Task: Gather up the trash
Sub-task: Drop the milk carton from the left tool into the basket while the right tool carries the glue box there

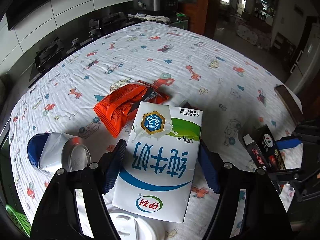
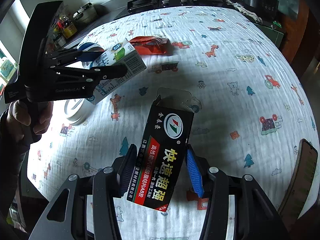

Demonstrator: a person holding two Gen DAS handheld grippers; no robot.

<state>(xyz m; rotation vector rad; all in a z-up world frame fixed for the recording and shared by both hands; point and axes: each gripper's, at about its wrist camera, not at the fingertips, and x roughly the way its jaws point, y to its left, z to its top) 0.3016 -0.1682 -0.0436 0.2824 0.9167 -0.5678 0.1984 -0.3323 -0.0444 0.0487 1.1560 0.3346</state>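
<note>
Trash lay scattered on the cloth-covered bench (image 1: 180,46), each hand-held gripper at a carton.
An orange wrapper (image 1: 128,108), a dented can (image 1: 60,152) and a white lid (image 2: 75,110) crowded the milk carton (image 1: 162,154). Only the right view showed the person's hand (image 2: 28,118). The left hand-held gripper (image 1: 161,164) straddled the milk carton, contact unclear; the right hand-held gripper (image 2: 160,170) clamped the black glue box (image 2: 166,156) above the cloth.

The cloth (image 1: 180,46) is printed white with small cars, giraffes and trees. The carton (image 1: 162,160) is marked white, blue and green; the wrapper (image 1: 120,108) is coloured orange, the box (image 2: 166,160) black and red.
</note>
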